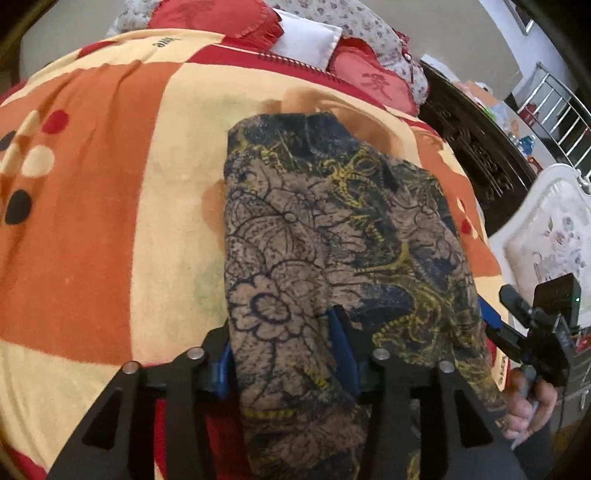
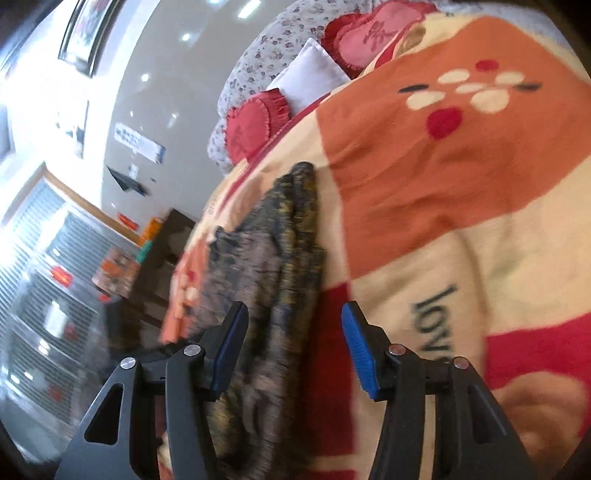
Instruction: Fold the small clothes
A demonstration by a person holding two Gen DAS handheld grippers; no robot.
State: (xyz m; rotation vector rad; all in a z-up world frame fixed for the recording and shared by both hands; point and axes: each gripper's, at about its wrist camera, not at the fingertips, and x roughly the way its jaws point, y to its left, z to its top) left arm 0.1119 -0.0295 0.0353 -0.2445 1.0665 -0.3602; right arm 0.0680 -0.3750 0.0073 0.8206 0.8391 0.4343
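A brown garment with a dark floral and yellow print [image 1: 325, 236] lies folded lengthwise on the orange, cream and red blanket [image 1: 110, 192]. My left gripper [image 1: 284, 354] holds the garment's near end between its blue pads; the cloth drapes over the jaws, which stand fairly wide. In the right wrist view the garment [image 2: 280, 266] lies blurred along the blanket's [image 2: 443, 184] left edge. My right gripper [image 2: 295, 332] is open, its left finger over the cloth and its right finger over the blanket. It also shows in the left wrist view [image 1: 532, 332], beside the garment's right edge.
Red cushions [image 1: 221, 18] and a white pillow [image 1: 306, 37] sit at the bed's far end. A dark carved bed frame [image 1: 476, 147] and a white upholstered chair [image 1: 546, 236] stand to the right. In the right wrist view a glass cabinet [image 2: 55, 295] lies left of the bed.
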